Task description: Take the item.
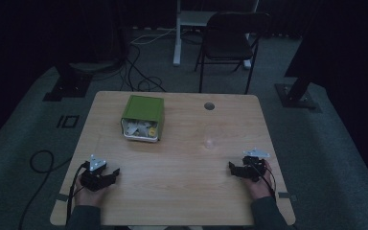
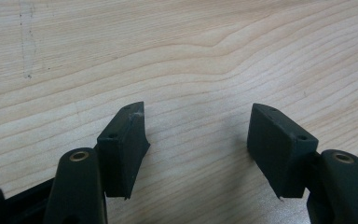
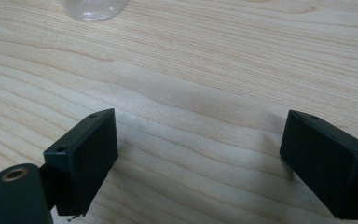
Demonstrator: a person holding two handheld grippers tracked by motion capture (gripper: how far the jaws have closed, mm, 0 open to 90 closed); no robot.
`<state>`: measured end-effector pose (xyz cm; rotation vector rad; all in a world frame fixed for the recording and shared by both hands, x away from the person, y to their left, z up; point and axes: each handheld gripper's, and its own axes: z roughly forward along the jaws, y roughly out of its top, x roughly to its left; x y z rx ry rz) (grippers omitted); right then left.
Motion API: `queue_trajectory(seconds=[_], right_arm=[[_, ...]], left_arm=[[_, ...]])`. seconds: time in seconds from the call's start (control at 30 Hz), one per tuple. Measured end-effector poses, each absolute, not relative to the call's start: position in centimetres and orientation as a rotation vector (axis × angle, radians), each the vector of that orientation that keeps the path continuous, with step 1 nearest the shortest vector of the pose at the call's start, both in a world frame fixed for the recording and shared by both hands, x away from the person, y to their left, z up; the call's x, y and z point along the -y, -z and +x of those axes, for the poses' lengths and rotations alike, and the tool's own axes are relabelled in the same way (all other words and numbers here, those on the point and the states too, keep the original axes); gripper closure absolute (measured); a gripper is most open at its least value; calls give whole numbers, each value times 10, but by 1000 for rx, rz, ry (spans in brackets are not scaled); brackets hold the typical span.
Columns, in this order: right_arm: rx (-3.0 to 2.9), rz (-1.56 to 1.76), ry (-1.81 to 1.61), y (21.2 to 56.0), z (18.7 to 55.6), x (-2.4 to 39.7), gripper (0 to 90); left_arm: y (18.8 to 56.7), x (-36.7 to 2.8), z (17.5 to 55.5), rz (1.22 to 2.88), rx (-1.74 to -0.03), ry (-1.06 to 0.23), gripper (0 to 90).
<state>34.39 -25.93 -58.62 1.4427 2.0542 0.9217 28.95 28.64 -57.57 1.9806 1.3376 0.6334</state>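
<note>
Both the left gripper (image 2: 198, 135) and right gripper (image 3: 198, 163) rest wide open and empty at the near table (image 1: 182, 191) edge; the clear cup (image 1: 210, 136) mid-table right looks light, slippery, crushable, so grip its sidewall gently.

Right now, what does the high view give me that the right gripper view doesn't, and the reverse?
The high view alone takes in the green box lying on its side, open end toward the person, with pale pieces inside; the round hole in the tabletop; the black folding chair; and the left hand-held gripper. The right gripper view alone gives the close look: the right hand-held gripper open, nothing between its jaws. Both share the light wooden table and the clear plastic cup, faint from above.
</note>
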Motion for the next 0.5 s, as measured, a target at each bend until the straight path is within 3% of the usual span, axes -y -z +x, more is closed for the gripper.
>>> queue_trajectory(seconds=[0.5], right_arm=[[-2066, 1433, -927, 586, 342, 260, 108]], left_arm=[[575, -288, 293, 1992, -1315, -623, 388]])
